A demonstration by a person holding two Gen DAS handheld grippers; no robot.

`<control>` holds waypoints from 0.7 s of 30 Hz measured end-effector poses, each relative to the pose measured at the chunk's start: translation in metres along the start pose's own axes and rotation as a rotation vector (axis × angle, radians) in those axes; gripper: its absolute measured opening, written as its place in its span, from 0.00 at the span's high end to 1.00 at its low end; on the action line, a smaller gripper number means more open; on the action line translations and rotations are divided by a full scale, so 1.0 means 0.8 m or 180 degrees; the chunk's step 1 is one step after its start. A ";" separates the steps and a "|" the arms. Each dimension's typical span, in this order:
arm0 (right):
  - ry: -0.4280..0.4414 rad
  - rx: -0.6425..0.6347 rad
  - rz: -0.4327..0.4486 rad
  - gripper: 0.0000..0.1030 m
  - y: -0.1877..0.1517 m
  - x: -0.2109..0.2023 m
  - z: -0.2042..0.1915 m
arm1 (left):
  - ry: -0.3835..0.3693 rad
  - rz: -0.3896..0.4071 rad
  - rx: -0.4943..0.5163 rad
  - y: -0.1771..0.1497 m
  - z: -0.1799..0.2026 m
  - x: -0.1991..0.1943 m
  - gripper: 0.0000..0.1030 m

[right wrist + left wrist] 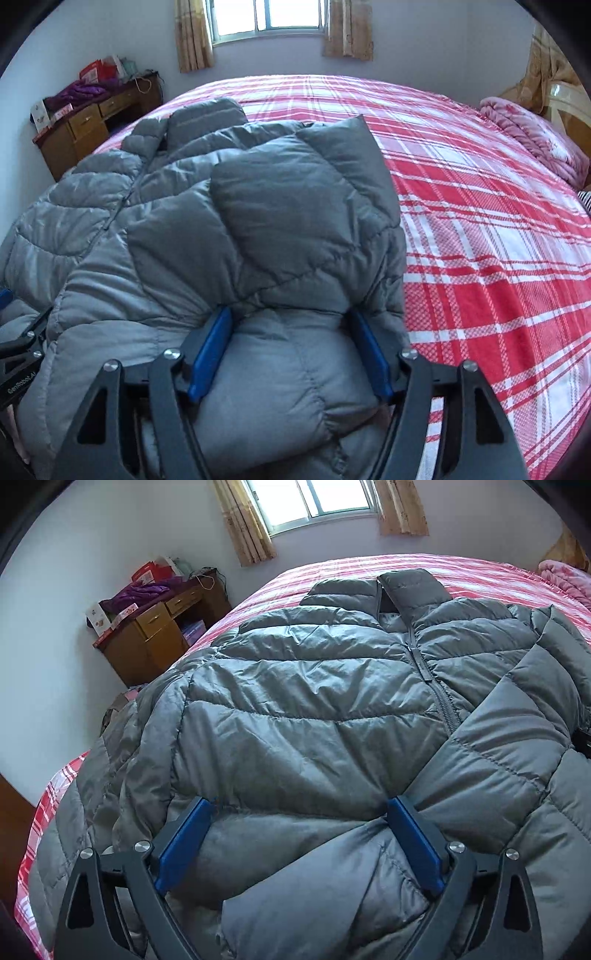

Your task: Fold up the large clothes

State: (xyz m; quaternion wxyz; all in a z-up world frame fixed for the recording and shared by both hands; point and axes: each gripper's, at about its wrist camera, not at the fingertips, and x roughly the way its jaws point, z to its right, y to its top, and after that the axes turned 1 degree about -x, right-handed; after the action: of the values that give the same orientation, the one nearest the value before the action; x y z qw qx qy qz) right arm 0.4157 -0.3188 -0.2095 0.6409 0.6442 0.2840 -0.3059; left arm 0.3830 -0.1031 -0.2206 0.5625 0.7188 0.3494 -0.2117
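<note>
Flanking the jacket [229,221]: dresser [88,125], pink blanket [532,136].

Grey quilted puffer jacket [314,709] flat on the red-and-white plaid bed [480,221], front up, zip closed most of the way, collar toward the window. One sleeve [295,206] folded across the chest. Near hem puffed and creased, fabric rumpled.
</note>
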 end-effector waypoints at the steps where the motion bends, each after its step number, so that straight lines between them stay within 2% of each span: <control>1: -0.0044 -0.0035 -0.0010 0.32 0.000 0.001 -0.003 | 0.0013 0.0001 0.0005 0.000 0.001 0.000 0.05; 4: -0.0098 -0.0076 -0.0024 0.32 0.001 0.002 -0.004 | 0.0032 -0.0029 0.0043 0.003 0.003 0.001 0.05; 7: -0.0127 -0.0110 -0.0057 0.32 0.004 -0.001 -0.006 | -0.0063 -0.0104 -0.0028 0.012 -0.014 -0.018 0.05; 9: -0.0200 -0.0104 -0.0044 0.31 0.007 -0.026 -0.009 | -0.0234 0.0155 -0.0223 0.012 -0.037 -0.056 0.05; 10: -0.0145 -0.0038 0.0026 0.30 0.006 -0.042 -0.010 | -0.0298 0.0265 -0.0293 0.009 -0.044 -0.071 0.05; 12: 0.0081 0.0062 0.0214 0.25 -0.001 -0.082 -0.020 | -0.0380 0.0308 -0.0324 0.003 -0.046 -0.083 0.05; 15: 0.0167 -0.0209 0.0379 0.25 -0.024 -0.108 -0.060 | -0.0262 0.0134 -0.0144 -0.009 -0.024 -0.063 0.05; 17: 0.0180 -0.0324 0.0275 0.29 -0.037 -0.096 -0.076 | -0.0145 -0.0018 -0.0091 -0.020 -0.016 -0.043 0.05; 18: 0.0196 -0.0365 0.0168 0.35 -0.045 -0.082 -0.083 | -0.0215 -0.0031 -0.0155 -0.027 -0.017 -0.037 0.05; 21: 0.0173 -0.0382 0.0150 0.35 -0.060 -0.063 -0.083 | -0.0306 -0.0040 -0.0236 -0.030 -0.021 -0.032 0.04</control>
State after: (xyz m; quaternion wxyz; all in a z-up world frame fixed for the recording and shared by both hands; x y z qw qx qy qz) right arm 0.3481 -0.2505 -0.2032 0.6775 0.6191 0.3038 -0.2555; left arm 0.3470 -0.0910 -0.2138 0.6035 0.6843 0.3340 -0.2364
